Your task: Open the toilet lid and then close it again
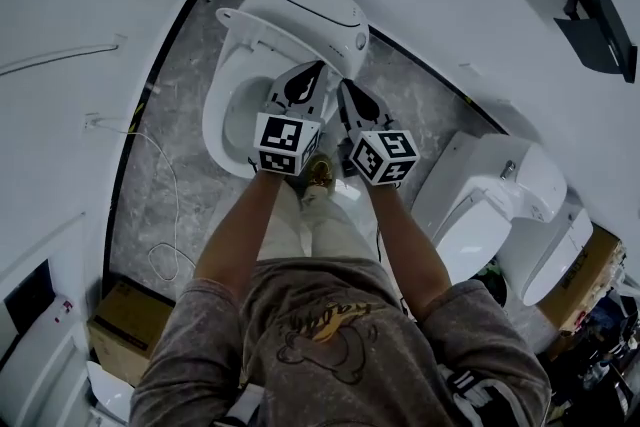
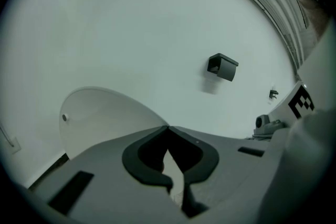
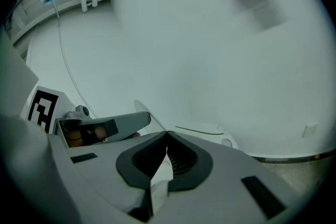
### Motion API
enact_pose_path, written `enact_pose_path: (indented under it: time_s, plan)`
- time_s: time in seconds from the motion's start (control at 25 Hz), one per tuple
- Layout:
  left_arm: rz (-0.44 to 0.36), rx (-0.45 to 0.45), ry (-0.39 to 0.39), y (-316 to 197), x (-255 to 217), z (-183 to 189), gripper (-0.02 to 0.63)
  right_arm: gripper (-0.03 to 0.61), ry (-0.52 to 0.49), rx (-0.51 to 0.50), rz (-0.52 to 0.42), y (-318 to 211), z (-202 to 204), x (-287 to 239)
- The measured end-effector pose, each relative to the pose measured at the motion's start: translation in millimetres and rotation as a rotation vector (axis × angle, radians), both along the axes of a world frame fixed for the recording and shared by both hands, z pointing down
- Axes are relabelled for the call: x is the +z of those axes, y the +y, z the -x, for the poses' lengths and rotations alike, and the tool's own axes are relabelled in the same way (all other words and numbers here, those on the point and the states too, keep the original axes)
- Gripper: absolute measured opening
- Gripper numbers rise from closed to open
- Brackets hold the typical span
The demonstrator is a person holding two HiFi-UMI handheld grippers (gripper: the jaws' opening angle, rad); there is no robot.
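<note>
Left gripper (image 1: 312, 73) and right gripper (image 1: 350, 95) side by side above the seat (image 1: 218, 105), fingers pinched shut, nothing held. Lid (image 1: 305, 10) stands raised behind the seat — closing looks next: tips over its top edge, pull forward, lower slowly. Only the head view shows the seat; left gripper view alone shows the lid's bumper (image 2: 64, 117).

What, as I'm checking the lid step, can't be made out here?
Toilet seat, one side: head view, under left hand-held gripper and right hand-held gripper.
Lid, lower part: left gripper view, behind that gripper's body.
Tip-to-lid contact: head view, too small.
</note>
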State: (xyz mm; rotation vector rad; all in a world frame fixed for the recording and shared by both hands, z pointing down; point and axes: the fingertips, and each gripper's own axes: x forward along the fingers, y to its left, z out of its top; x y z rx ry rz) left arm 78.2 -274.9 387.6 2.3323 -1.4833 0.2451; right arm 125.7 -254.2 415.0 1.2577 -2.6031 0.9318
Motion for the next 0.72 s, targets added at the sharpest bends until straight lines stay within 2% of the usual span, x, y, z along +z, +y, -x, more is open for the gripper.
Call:
enact_pose_path:
  time_s: [0.2,0.4,0.72]
  plan:
    - [0.004,0.06,-0.007,1,-4,-2,0.009,0.026,0.002,0.059,-0.002,6,-6,-8]
    - [-0.011,0.097,-0.014,19,-25,10,0.009,0.026,0.016,0.066,-0.03,20,-1,-32]
    - [-0.03,0.036,-0.005,72,-85,65,0.009,0.026,0.023,0.05,-0.112,49,8,-98]
